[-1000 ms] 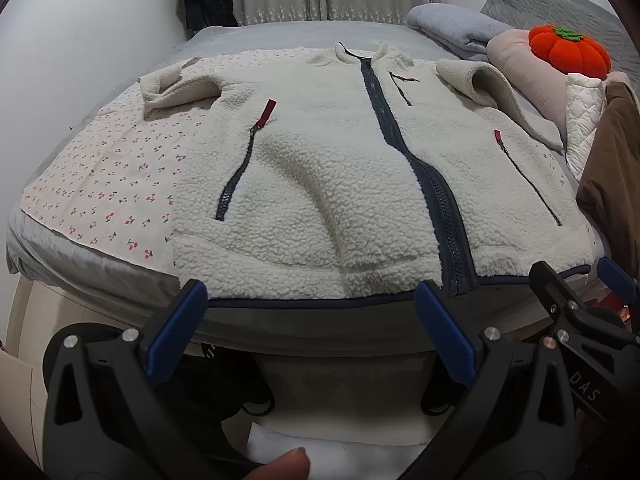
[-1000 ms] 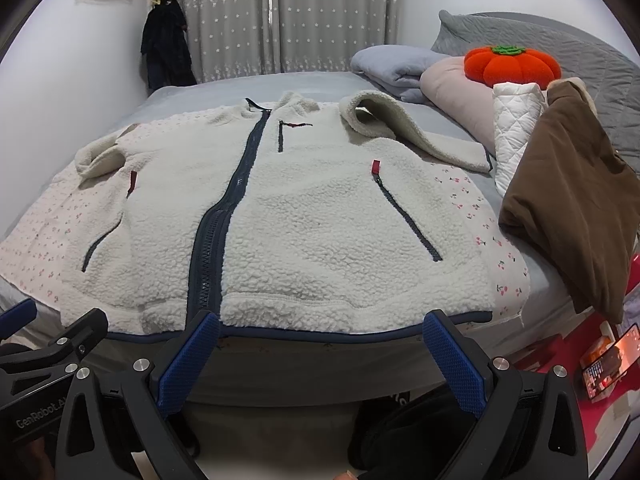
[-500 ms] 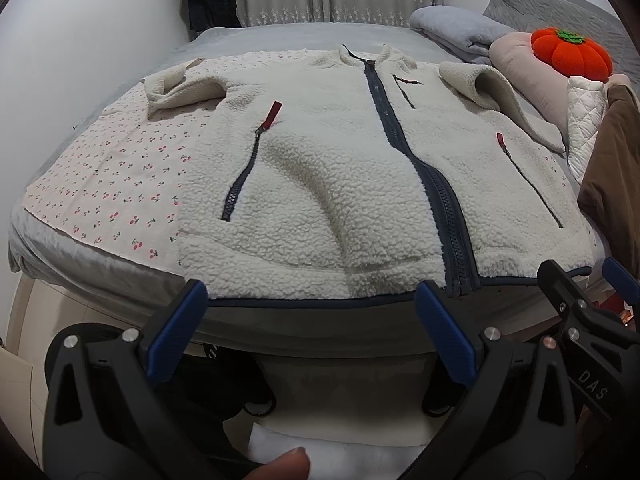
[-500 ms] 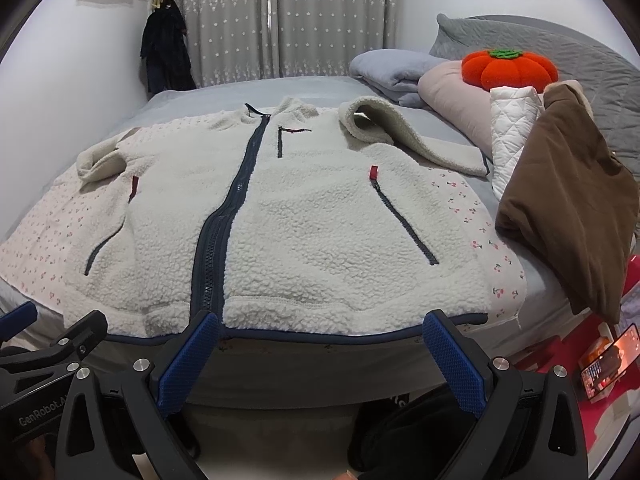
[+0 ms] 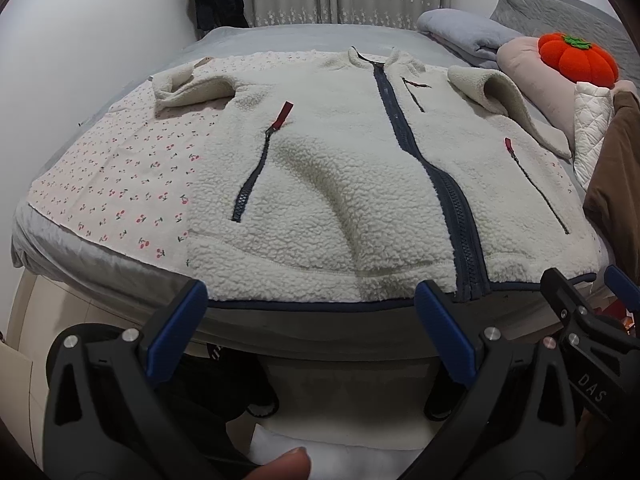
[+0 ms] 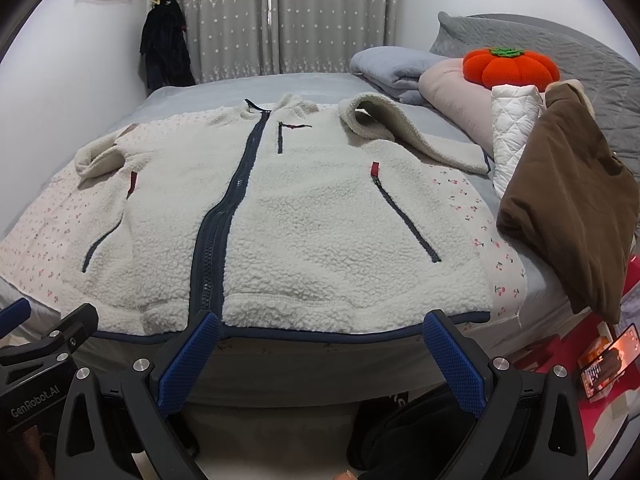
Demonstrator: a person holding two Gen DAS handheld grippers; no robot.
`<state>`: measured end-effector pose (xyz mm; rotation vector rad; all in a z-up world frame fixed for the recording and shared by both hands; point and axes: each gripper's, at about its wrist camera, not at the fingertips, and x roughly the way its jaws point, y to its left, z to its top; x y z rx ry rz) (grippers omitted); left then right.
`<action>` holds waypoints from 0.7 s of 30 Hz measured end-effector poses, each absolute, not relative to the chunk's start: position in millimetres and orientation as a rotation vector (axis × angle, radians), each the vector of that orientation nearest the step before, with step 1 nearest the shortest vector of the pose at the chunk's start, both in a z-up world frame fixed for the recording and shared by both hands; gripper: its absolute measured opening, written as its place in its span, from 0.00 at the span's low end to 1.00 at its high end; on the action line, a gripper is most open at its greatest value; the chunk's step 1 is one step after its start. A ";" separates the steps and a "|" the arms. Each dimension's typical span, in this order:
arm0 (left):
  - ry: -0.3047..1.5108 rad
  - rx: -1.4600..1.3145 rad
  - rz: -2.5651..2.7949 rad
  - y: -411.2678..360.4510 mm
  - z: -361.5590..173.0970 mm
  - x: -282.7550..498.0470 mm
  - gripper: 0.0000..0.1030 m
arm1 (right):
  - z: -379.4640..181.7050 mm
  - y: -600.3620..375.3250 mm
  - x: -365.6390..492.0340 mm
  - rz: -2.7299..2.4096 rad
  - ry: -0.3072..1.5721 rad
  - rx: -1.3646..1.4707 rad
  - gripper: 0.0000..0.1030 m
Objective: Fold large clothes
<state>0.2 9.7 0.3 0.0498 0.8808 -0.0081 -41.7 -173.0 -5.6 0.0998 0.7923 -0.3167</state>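
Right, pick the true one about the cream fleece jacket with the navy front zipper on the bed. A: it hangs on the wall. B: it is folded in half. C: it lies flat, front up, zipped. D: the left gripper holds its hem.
C: the cream fleece jacket lies spread front up on the bed, its navy zipper closed, with both the left gripper and right gripper open short of the hem.

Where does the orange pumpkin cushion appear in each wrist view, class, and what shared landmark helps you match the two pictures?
Left wrist view: the orange pumpkin cushion sits at the far upper right, on the pink pillow.
Right wrist view: the cushion is upper right, nearer the centre, on the same pillow.
Shared landmark: the fleece jacket's navy front zipper.
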 end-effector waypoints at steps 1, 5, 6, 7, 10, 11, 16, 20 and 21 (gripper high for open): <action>0.881 0.049 -0.007 10.2 0.1 0.8 1.00 | -5.5 -173.1 -41.6 -0.316 0.792 0.100 1.00; 0.883 0.048 -0.005 9.4 -0.9 1.2 1.00 | -6.0 -173.4 -40.8 -0.317 0.796 0.100 1.00; 0.885 0.048 -0.004 9.5 -1.2 1.7 1.00 | -6.3 -174.0 -39.9 -0.317 0.798 0.101 1.00; 0.886 0.048 -0.003 9.5 -1.3 1.9 1.00 | -6.8 -174.2 -39.3 -0.317 0.800 0.101 1.00; 0.886 0.049 0.000 8.8 -1.6 2.3 1.00 | -8.2 -174.4 -38.2 -0.314 0.804 0.100 1.00; 0.885 0.048 0.000 8.8 -1.6 2.5 1.00 | -8.5 -174.8 -38.1 -0.313 0.804 0.100 1.00; 0.886 0.048 0.000 9.1 -1.6 2.7 1.00 | -9.8 -176.1 -37.3 -0.313 0.807 0.102 1.00; 0.886 0.048 0.000 9.2 -1.7 2.6 1.00 | -10.1 -176.2 -37.1 -0.313 0.808 0.102 1.00; 0.886 0.048 0.000 8.9 -1.6 2.7 1.00 | -10.1 -176.2 -37.1 -0.313 0.808 0.102 1.00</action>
